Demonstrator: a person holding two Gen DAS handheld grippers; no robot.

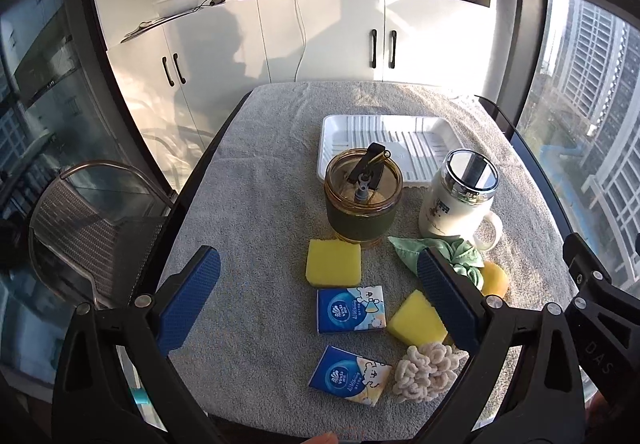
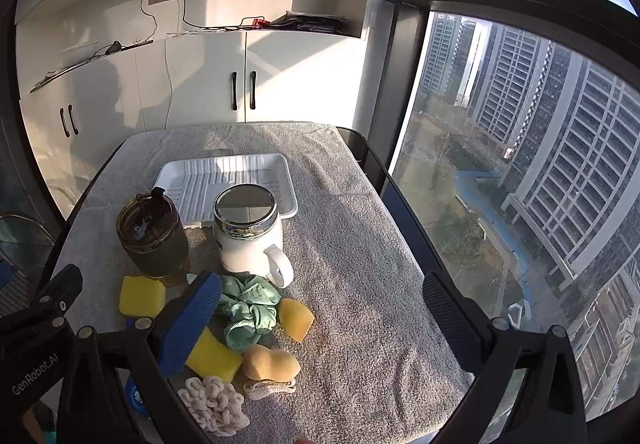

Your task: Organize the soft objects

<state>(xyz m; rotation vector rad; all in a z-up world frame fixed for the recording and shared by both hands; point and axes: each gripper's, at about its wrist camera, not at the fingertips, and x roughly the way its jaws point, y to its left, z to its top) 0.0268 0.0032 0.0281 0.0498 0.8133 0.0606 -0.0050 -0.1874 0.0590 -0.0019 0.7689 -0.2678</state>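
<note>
Left gripper (image 1: 320, 300): held wide apart above the near half of the table, nothing pinched yet.
Right gripper (image 2: 322, 318): also spread wide, nothing between the pads, hovering over the right side of the pile.
Soft stuff: all bunched at the near edge on the grey towel (image 1: 256, 204) – square sponge (image 1: 333, 263), second sponge (image 1: 417, 318), two tissue packs (image 1: 351, 309) (image 1: 349, 375), green cloth (image 2: 248, 308), chenille scrubber (image 1: 424, 370), peanut-shaped sponge (image 2: 271, 363), orange sponge (image 2: 296, 319).
Tray (image 1: 436, 124): white, ribbed, nothing in it, at the far end – presumably where things get sorted.
Risk 1: the amber tumbler (image 1: 362, 200) and white mug (image 2: 250, 240) stand right between pile and tray; either could be clipped and tipped on a low carry.
Risk 2: the green cloth lies against the mug and touches the orange sponge, so a neighbour could be dragged along.
Risk 3: sponges could be squashed and popped out by a corner grip.
Long axis: near tissue pack runs diagonally, far end toward the right; the peanut sponge lies roughly left-right in the right view.
</note>
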